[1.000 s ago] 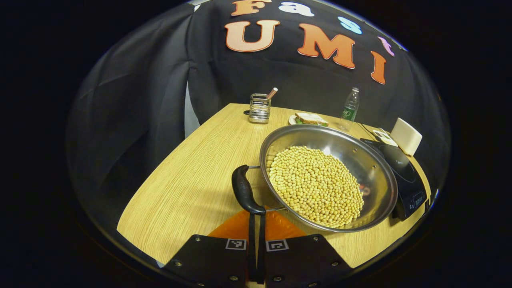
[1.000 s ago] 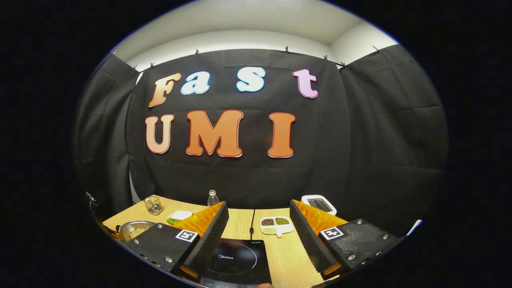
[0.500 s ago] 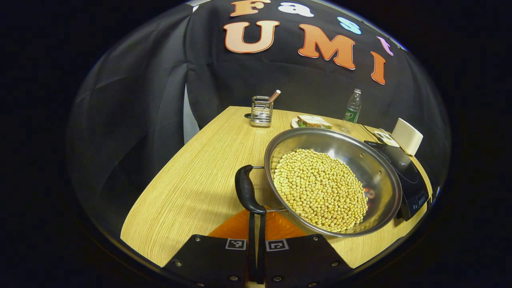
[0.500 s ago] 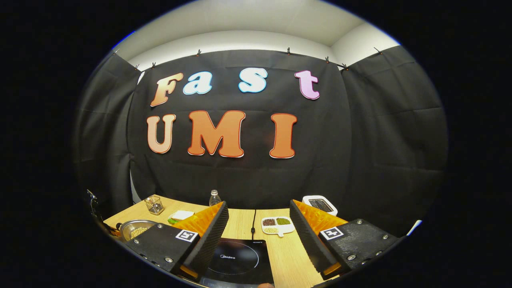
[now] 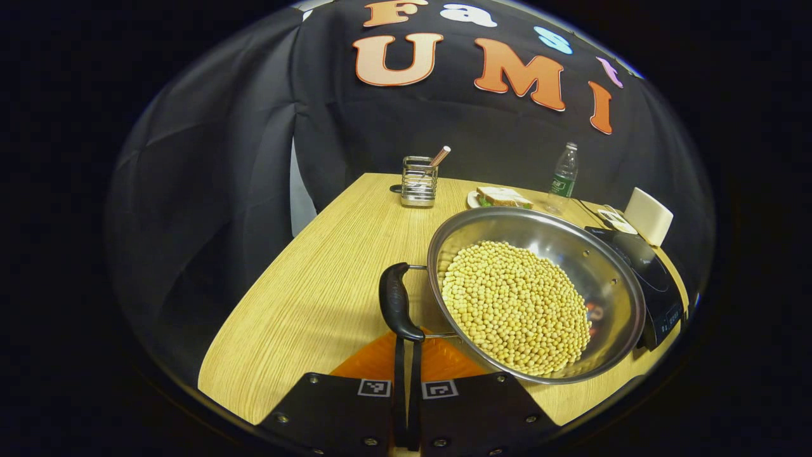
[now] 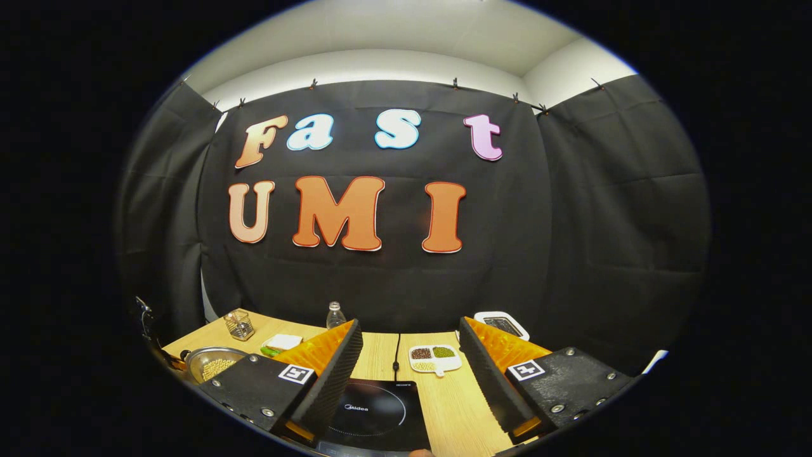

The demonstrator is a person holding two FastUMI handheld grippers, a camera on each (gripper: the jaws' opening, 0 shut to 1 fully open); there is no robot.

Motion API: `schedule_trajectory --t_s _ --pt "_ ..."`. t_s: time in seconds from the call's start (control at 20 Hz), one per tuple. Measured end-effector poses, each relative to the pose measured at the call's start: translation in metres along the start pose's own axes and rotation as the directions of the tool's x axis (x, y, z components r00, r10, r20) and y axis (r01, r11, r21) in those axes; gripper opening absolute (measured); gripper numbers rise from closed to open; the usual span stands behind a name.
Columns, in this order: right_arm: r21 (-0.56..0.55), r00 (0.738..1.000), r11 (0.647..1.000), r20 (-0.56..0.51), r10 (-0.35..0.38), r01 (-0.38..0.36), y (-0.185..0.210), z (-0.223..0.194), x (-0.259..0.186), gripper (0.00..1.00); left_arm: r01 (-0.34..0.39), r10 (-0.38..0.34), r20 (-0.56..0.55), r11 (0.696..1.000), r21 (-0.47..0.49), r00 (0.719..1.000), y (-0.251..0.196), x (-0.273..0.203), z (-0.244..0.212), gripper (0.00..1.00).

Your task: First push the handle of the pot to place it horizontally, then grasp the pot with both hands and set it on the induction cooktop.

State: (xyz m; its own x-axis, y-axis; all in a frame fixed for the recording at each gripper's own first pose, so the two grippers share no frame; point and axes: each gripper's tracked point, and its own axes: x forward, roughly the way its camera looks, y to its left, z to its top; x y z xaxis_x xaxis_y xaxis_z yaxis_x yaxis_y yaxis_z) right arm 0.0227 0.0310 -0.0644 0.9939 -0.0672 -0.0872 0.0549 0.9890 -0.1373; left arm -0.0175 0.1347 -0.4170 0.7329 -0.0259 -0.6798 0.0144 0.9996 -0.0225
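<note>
Metal, wood and glass finishes
Shiny steel pot (image 5: 571, 254), wood-grain table (image 5: 317, 285), glossy black cooktop (image 6: 374, 412), matt black handle (image 5: 394, 303)

**Hidden and cut off**

Near side of black induction cooktop (image 6: 379, 416) cut by lower edge in right gripper view, left edge behind own finger. Wide steel pot of yellow beans (image 6: 212, 363) half hidden behind the same finger; its far side covering cooktop's near corner in left gripper view

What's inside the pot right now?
The pot holds a heap of pale yellow beans covering most of its bottom. A small reddish reflection shows on the bare inner wall. Anything beneath the beans is hidden.
</note>
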Motion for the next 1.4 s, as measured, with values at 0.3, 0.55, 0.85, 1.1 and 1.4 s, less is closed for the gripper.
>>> schedule_trajectory --t_s 0.3,0.55,0.85,1.1,1.4 --pt "0.006 1.000 1.000 -0.020 -0.001 0.001 0.005 -0.011 0.004 0.95 0.022 -0.022 -0.003 1.000 -0.018 1.000 0.005 0.015 0.000 0.03" --pt "0.009 0.999 1.000 -0.040 -0.005 0.005 0.011 -0.024 0.007 0.95 0.027 -0.027 -0.005 0.999 -0.032 1.000 0.012 0.025 0.003 0.03" --pt "0.023 0.998 1.000 -0.064 -0.002 0.003 0.023 -0.036 0.010 0.95 0.025 -0.025 0.001 0.999 -0.020 1.000 0.018 0.037 0.011 0.03" --pt "0.047 0.998 0.999 -0.063 -0.016 0.019 0.033 -0.045 0.009 0.96 0.025 -0.025 0.002 0.999 -0.031 1.000 0.026 0.039 0.015 0.03" --pt "0.042 0.998 0.998 -0.047 -0.043 0.045 0.065 -0.063 0.005 0.96 0.001 0.002 0.065 0.999 -0.047 0.998 0.041 0.012 0.025 0.03"
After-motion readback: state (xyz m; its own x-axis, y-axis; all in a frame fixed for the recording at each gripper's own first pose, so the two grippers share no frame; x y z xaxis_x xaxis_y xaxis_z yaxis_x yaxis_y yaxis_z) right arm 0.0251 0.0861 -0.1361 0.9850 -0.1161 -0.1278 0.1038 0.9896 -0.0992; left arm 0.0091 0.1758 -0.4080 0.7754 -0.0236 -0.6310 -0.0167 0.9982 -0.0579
